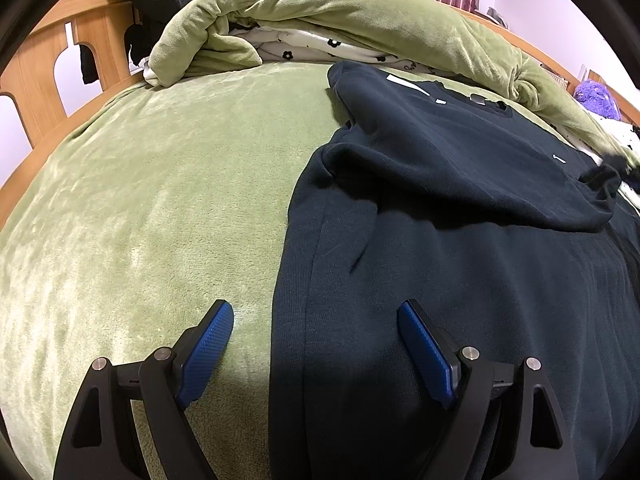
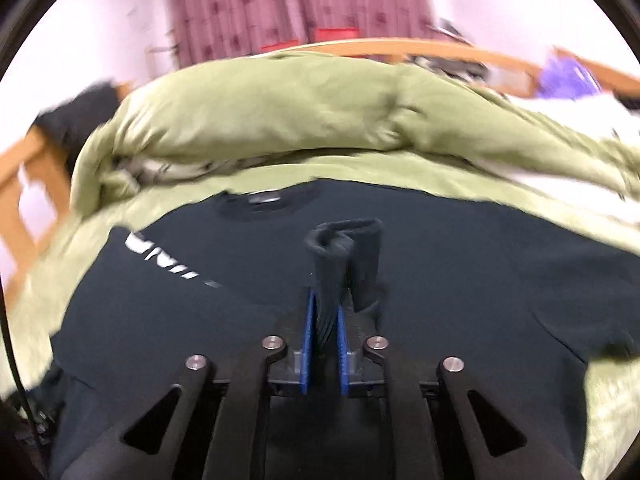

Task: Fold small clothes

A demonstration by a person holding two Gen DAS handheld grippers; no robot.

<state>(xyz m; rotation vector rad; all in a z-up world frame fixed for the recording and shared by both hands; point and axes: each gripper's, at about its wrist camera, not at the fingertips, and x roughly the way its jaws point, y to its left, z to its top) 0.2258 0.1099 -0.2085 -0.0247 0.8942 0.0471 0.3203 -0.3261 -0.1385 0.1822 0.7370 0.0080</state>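
Holding a bunched sleeve cuff (image 2: 340,256) clenched in our right gripper (image 2: 323,344), we judge the thick fabric could slip out mid-fold, or the pull could drag the whole dark sweatshirt (image 1: 460,240) askew across the green bed cover (image 1: 160,200). Our left gripper (image 1: 314,320), fingers spread and holding nothing, hovers over the sweatshirt's edge at 6 o'clock. The rolled quilt (image 1: 320,20) at 12 o'clock crowds the collar side.
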